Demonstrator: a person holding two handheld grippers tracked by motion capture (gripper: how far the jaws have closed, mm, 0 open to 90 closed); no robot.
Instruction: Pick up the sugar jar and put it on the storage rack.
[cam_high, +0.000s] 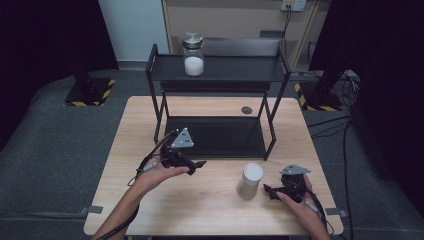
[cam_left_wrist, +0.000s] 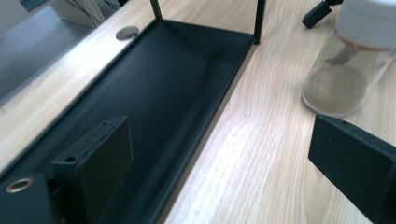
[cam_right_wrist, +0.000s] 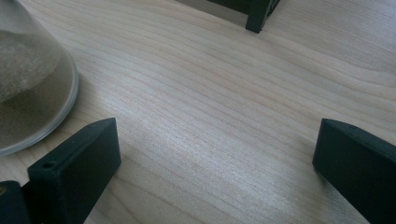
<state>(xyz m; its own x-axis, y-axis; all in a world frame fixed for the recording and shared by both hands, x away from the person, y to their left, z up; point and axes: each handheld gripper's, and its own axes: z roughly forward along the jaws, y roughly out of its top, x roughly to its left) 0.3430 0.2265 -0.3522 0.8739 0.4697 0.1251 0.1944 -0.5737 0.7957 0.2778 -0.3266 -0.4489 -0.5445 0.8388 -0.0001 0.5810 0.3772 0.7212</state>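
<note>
wooden surface (cam_high: 210, 200) carries a white-lidded jar (cam_high: 249, 180) between two tools; left tool (cam_high: 196, 165) and right tool (cam_high: 269, 190) both spread, empty.

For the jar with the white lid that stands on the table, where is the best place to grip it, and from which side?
Grip the jar on its round glass wall under the white lid, coming level from its right with the right gripper, which is open beside it. It stands upright, so its straight sides probably suit the two jaws.
</note>
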